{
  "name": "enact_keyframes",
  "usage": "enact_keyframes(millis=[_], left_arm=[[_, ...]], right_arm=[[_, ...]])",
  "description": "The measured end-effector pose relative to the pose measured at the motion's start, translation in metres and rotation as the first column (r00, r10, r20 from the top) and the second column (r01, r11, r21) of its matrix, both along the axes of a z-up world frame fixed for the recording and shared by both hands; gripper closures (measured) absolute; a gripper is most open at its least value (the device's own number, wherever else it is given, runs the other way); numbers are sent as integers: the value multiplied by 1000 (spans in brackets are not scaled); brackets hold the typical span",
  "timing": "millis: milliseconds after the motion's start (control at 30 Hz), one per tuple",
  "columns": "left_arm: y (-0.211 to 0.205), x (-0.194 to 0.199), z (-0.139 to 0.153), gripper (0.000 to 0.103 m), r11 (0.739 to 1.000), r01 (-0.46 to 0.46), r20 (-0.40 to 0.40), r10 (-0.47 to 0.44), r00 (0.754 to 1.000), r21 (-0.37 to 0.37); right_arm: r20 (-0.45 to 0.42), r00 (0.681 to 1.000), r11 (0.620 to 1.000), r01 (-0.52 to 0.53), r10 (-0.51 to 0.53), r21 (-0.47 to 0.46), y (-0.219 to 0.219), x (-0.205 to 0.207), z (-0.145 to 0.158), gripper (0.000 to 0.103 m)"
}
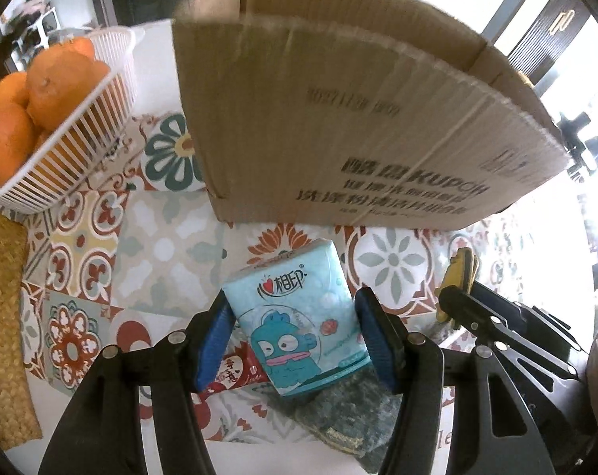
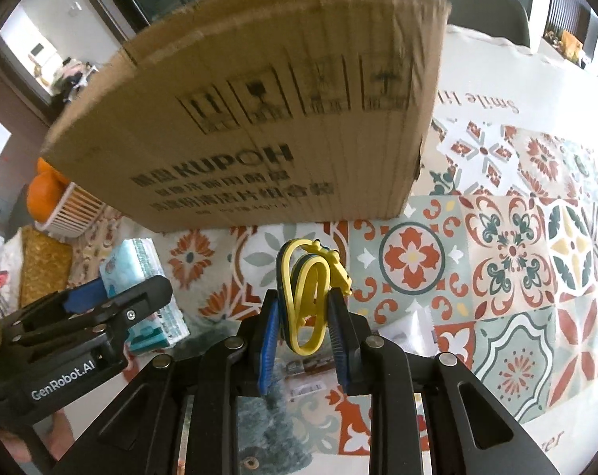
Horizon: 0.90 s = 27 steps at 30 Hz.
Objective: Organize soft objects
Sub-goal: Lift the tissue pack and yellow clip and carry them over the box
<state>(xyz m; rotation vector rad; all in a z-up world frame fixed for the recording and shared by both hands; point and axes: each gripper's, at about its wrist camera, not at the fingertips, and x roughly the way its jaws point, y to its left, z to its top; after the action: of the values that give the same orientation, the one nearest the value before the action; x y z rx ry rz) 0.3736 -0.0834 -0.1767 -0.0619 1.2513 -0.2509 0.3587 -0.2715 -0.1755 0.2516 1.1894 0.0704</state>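
you had both hands loaded there. your left gripper (image 1: 295,336) had its blue fingers (image 1: 214,340) pressed on the two long sides of the tissue pack (image 1: 295,316), which seemed to be lifted just above the patterned desk (image 1: 160,245), its long axis running away from you toward 12 o'clock. under it lay a red packet (image 1: 235,372) at 8 o'clock and a dark green cloth (image 1: 350,407) at 5 o'clock, neither one gripped.

your right gripper (image 2: 305,316) was narrow, fingers (image 2: 340,316) pinching a yellow and dark soft toy (image 2: 311,289) that stood up out of them toward 12 o'clock. in the left view that same toy showed at 3 o'clock of the pack, near but not touching.

the thing that counted: the cardboard box (image 1: 358,118) sat dead ahead of both hands at 12 o'clock, but you were facing its closed printed side wall, with the rim higher up and the opening out of sight. my read was that each load had to go up and over that wall. neither hand looked clearly nearer; they were about level. the basket of oranges (image 1: 53,118) at 10 o'clock was off the path.
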Motion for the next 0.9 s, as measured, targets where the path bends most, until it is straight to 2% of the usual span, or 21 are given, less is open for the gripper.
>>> enact_keyframes(millis=[200,400,900], left_arm=[[9,-16,30,43,1000,4,57,-3,998,-11],[8,-25,48,43,1000,7,108,-4,994,-30],[6,-33,96,43,999,29,277,-21,961,-25]], right_arm=[[50,999,1000,0,0,4,-2,-11,27,78],[105,994,1000,-3,4,-6,-1,-23,62,78],[238,971,1000,0,6,-28,1,-38,120,78]])
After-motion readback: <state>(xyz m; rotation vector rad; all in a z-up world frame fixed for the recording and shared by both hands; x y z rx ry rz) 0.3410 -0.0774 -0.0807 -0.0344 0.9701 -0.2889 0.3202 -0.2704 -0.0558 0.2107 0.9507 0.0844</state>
